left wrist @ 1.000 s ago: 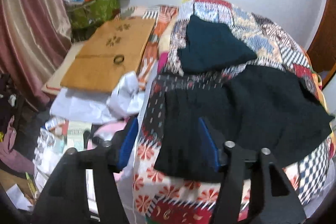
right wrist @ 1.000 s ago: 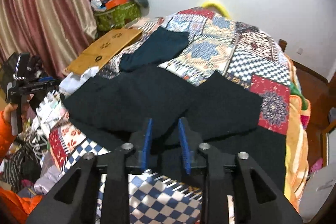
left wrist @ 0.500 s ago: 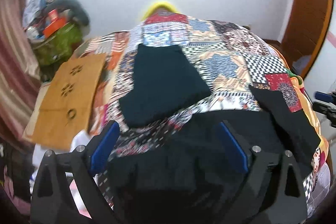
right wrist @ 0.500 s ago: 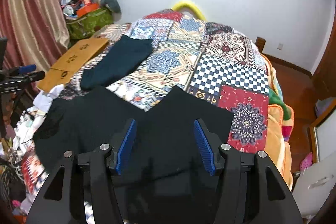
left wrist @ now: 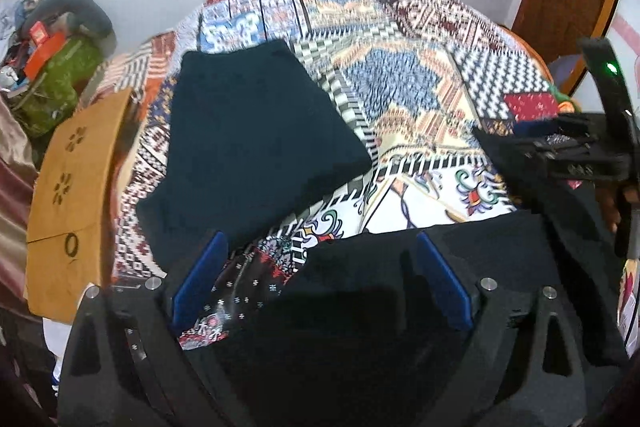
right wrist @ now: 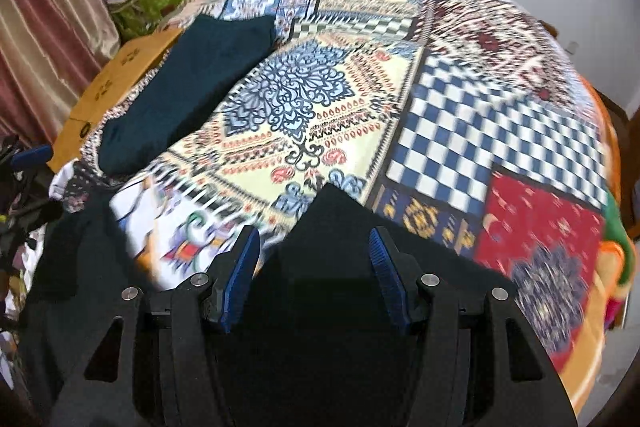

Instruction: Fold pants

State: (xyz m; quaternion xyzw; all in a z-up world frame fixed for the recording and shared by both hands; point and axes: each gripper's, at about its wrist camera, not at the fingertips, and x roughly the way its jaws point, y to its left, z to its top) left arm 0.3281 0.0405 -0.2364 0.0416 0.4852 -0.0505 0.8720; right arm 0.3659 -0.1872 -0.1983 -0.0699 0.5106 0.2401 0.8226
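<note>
Our left gripper (left wrist: 320, 279) and right gripper (right wrist: 316, 273) both gape empty, black pants (right wrist: 328, 307) spread beneath them on the bed (right wrist: 480, 131).

Bedroom; quilted bed (right wrist: 460, 115); curtain (right wrist: 48, 27)

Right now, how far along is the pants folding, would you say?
Early on, it seems. A dark teal garment already lies folded on the patchwork bedspread, so one piece looks finished. The black pants are spread out near the bed's front edge, unfolded. Both the left claw and the right claw are open over them, gripping nothing. Grasping and every fold of this pair remain.
</note>
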